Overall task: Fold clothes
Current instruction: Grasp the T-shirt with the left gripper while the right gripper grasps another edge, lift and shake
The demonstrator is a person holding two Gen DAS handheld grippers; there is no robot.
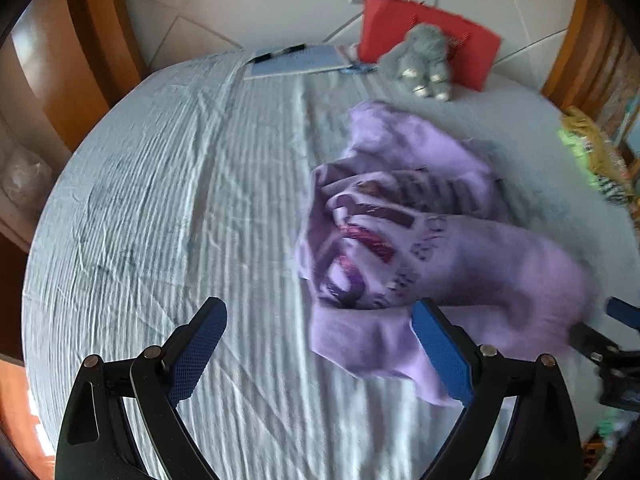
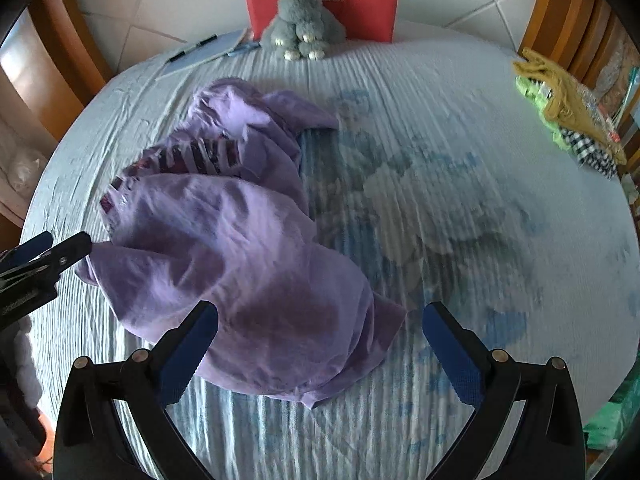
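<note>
Right wrist view, crumpled lilac shirt (image 2: 240, 240), printed.

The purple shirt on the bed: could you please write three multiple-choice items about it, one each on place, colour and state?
1. Where does the plush toy sit?
A. on the purple shirt
B. in front of the red bag, at the far edge of the bed
C. on the clothes pile at the right

2. What colour are the pads of the right gripper?
A. blue
B. red
C. yellow

3. In what state is the purple shirt?
A. folded flat
B. crumpled in a heap
C. hanging in the air

Key: 1 B, the toy rests against the red bag, far beyond the shirt; 2 A, both pads show blue; 3 B, the shirt lies bunched on the bed, with both grippers open, the left gripper too.
</note>
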